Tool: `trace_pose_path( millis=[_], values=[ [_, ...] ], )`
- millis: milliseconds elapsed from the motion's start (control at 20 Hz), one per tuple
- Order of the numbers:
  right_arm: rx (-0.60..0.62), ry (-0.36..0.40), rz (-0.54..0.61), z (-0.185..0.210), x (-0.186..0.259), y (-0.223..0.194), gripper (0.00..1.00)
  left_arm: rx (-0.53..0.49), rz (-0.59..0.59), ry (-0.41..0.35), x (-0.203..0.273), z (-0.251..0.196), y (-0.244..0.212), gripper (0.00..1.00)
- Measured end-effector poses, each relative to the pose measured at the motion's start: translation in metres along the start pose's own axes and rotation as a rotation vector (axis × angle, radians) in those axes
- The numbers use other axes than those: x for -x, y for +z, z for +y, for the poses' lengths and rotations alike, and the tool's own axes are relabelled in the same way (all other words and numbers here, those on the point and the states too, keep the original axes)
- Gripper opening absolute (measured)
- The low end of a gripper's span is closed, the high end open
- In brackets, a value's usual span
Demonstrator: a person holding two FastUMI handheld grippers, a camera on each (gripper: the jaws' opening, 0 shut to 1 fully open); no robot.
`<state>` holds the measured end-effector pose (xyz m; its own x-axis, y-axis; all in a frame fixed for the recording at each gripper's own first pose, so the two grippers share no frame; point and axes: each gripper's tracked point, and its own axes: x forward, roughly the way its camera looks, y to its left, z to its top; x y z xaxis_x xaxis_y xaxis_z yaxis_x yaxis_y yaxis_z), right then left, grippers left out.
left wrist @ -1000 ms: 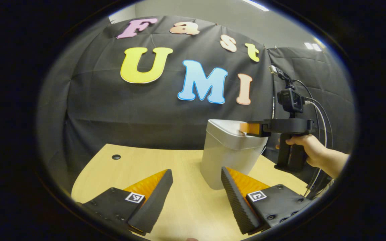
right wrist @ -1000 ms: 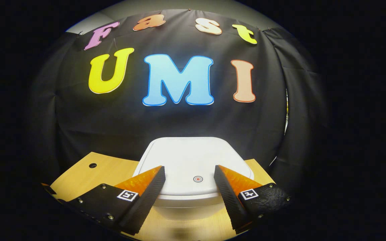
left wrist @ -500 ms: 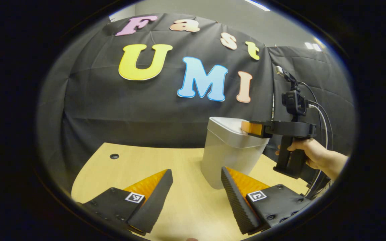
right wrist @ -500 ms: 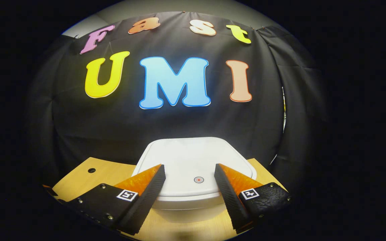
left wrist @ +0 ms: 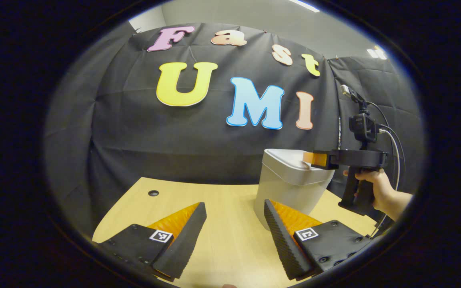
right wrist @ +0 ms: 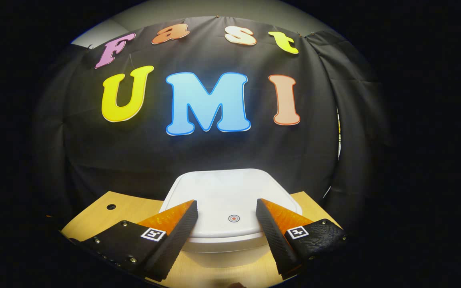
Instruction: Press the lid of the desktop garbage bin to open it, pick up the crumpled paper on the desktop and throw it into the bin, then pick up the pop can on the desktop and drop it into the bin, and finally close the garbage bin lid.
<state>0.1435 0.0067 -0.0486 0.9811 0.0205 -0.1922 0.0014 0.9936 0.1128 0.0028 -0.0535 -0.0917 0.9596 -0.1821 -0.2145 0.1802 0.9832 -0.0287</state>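
On desk [left wrist: 222, 240]: bin [left wrist: 290, 188] at right, lid [right wrist: 230, 196] closed, cloth wall close behind; right gripper [right wrist: 225, 208] spread empty over lid front; left gripper [left wrist: 234, 212] spread empty, beside bin; hole [left wrist: 153, 193] far left

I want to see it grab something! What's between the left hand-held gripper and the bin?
Just bare wooden table between the left hand-held gripper and the bin, seen in the left gripper view.
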Motion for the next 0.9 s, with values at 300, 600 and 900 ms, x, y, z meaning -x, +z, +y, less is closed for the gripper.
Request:
trace_pose_path(
  millis=[300,600,900],
  values=[
    [0.021,0.029,-0.112,-0.005,0.05,0.03,0.94,0.012,-0.039,0.036,0.011,-0.015,0.012,0.96],
    [0.018,0.064,-0.156,-0.008,0.099,0.033,0.94,0.013,-0.052,0.053,0.017,-0.03,0.012,1.0],
    [0.065,0.081,-0.149,-0.013,0.133,0.013,0.94,0.006,-0.066,0.058,0.022,-0.042,0.016,1.0]
  ],
)
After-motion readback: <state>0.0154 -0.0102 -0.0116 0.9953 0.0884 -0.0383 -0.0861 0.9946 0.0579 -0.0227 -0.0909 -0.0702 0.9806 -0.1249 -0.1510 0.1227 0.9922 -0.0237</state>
